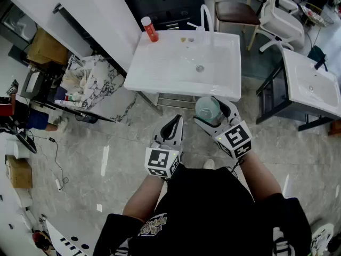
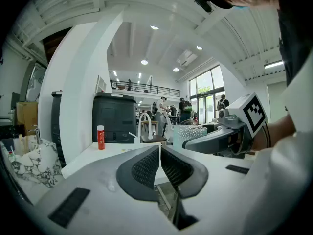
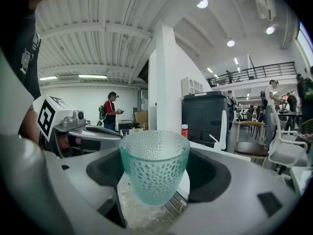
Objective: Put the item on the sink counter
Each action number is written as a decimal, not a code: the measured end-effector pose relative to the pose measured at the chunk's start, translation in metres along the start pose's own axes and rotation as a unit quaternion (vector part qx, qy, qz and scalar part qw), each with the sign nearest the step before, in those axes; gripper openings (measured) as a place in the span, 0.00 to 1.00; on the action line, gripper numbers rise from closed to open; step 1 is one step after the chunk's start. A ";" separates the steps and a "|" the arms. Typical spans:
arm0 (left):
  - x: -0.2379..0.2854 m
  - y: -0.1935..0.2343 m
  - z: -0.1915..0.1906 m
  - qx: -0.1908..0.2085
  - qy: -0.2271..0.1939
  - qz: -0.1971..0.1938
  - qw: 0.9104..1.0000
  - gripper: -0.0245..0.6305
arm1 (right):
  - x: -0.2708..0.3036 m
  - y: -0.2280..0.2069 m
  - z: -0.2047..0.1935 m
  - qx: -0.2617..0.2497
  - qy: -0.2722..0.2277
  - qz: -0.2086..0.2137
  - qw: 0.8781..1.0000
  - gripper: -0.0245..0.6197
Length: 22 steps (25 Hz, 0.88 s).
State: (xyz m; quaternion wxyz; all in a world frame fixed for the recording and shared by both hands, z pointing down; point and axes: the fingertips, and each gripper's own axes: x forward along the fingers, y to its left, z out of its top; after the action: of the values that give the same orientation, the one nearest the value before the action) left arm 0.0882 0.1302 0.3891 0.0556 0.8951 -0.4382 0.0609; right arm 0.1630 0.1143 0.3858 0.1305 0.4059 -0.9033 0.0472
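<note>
A pale green dimpled glass cup (image 1: 208, 110) (image 3: 154, 166) (image 2: 190, 134) stands upright between the jaws of my right gripper (image 1: 213, 112) (image 3: 155, 173), which is shut on it, in front of the near edge of the white sink counter (image 1: 160, 68) (image 2: 110, 151). My left gripper (image 1: 171, 131) (image 2: 159, 166) hangs just left of it, jaws shut and empty. A red bottle with a white cap (image 1: 149, 29) (image 2: 100, 137) (image 3: 184, 130) stands at the counter's far left corner, and a white faucet (image 1: 204, 16) (image 2: 144, 126) rises at its back.
A second white sink (image 1: 314, 84) stands to the right. Chairs (image 1: 250, 9) sit behind the counter. A marble-patterned shelf with clutter (image 1: 88, 81) is to the left. Grey tiled floor (image 1: 106, 148) lies below. People stand in the background.
</note>
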 end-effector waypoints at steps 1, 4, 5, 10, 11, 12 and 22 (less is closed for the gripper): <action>0.000 -0.001 0.000 0.000 0.000 0.000 1.000 0.07 | -0.001 0.000 0.000 0.001 -0.002 -0.001 1.000 0.71; -0.001 -0.002 -0.001 -0.001 0.000 0.001 1.000 0.07 | -0.003 0.000 0.001 0.002 -0.006 -0.001 1.000 0.71; -0.001 -0.002 -0.001 -0.002 0.000 0.001 1.000 0.07 | -0.003 0.000 0.001 0.002 -0.006 -0.001 1.000 0.71; 0.001 0.000 -0.001 -0.004 0.001 0.002 1.000 0.07 | -0.002 -0.003 0.003 0.004 -0.010 -0.002 1.000 0.71; 0.001 0.000 -0.001 -0.005 0.001 0.002 1.000 0.07 | -0.002 -0.003 0.003 0.005 -0.010 -0.002 1.000 0.71; 0.001 0.001 -0.001 -0.005 0.002 0.002 1.000 0.07 | -0.001 -0.002 0.003 0.006 -0.010 -0.001 1.000 0.71; 0.003 0.009 -0.003 -0.006 0.002 0.005 1.000 0.07 | 0.009 -0.004 0.002 0.013 -0.010 0.004 1.000 0.71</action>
State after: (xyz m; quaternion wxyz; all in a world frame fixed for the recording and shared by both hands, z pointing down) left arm 0.0829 0.1226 0.3925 0.0618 0.8925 -0.4427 0.0600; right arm 0.1600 0.1049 0.3867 0.1156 0.4048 -0.9054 0.0554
